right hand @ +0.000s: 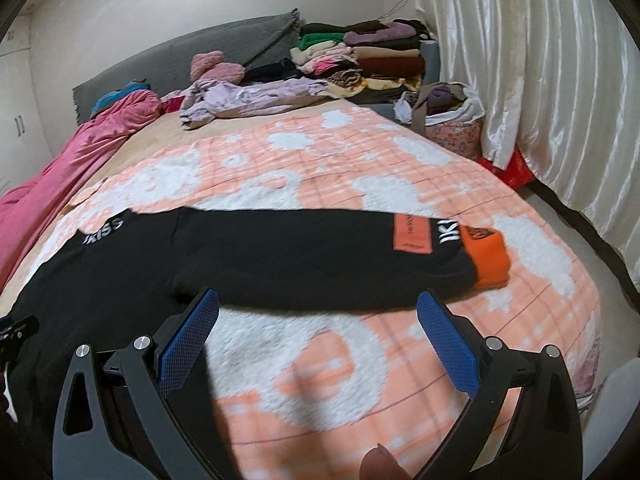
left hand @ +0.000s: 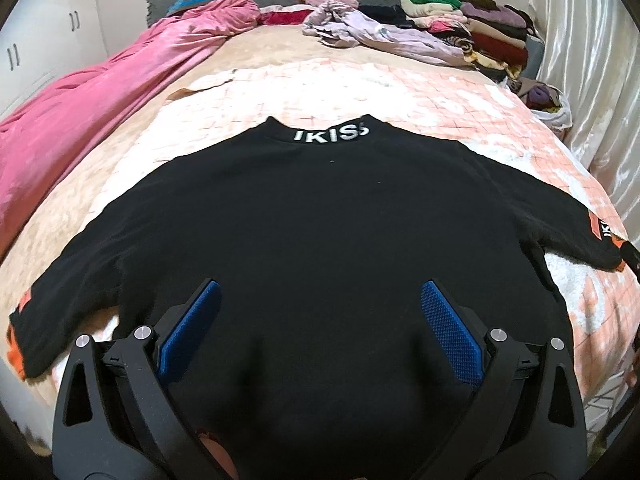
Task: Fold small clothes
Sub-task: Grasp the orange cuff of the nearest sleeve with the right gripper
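Observation:
A black sweatshirt (left hand: 320, 216) lies flat on the bed with both sleeves spread out and white "IKISS" lettering on the collar (left hand: 330, 135). My left gripper (left hand: 320, 292) is open and empty above the lower body of the shirt. In the right wrist view the shirt's right sleeve (right hand: 304, 252) stretches to the right and ends in an orange cuff (right hand: 490, 258). My right gripper (right hand: 318, 304) is open and empty, just in front of the sleeve's near edge, over the blanket.
The shirt rests on a peach and white blanket (right hand: 320, 168). A pink quilt (left hand: 80, 120) lies along the left side. A lilac garment (left hand: 372, 32) and stacks of folded clothes (left hand: 472, 24) sit at the headboard. A white curtain (right hand: 540, 80) hangs on the right.

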Action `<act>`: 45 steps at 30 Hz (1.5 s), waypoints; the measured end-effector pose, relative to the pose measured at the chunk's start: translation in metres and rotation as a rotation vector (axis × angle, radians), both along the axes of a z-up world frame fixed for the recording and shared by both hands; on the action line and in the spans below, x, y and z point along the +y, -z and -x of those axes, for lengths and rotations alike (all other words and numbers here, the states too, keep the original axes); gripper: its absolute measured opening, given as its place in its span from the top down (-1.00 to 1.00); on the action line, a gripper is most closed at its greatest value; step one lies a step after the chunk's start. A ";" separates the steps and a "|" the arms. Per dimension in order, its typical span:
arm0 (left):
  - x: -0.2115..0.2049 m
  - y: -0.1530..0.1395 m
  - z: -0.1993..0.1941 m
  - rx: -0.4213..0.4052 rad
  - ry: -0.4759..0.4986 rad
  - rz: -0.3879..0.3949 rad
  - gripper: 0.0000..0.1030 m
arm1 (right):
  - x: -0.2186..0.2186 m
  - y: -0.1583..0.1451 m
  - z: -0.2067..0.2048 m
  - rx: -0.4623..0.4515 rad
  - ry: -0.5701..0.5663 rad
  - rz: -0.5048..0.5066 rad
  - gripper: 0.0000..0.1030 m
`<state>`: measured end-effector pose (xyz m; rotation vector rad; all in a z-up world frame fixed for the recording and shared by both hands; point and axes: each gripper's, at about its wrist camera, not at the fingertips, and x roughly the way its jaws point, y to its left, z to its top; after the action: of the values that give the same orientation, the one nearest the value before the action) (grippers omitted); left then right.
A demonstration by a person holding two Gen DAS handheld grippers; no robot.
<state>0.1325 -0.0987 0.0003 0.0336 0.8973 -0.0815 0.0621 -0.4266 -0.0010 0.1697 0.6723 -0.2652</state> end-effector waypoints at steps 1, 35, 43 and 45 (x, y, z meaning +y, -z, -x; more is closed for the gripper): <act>-0.003 0.000 -0.002 0.001 0.009 0.005 -0.82 | -0.005 0.000 -0.002 -0.002 0.010 0.002 -0.92; -0.046 0.026 -0.089 -0.016 0.149 -0.033 -0.82 | -0.188 0.046 -0.039 0.158 0.319 -0.161 -0.91; -0.035 0.037 -0.098 -0.013 0.125 -0.018 -0.82 | -0.203 0.063 -0.046 0.193 0.317 -0.250 -0.11; -0.032 0.041 -0.100 -0.005 0.118 -0.007 -0.82 | -0.202 0.063 -0.048 0.185 0.288 -0.265 0.25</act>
<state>0.2327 -0.1309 -0.0408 0.0938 0.8904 -0.1884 0.1100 -0.6285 -0.0636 0.5024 0.8665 -0.4718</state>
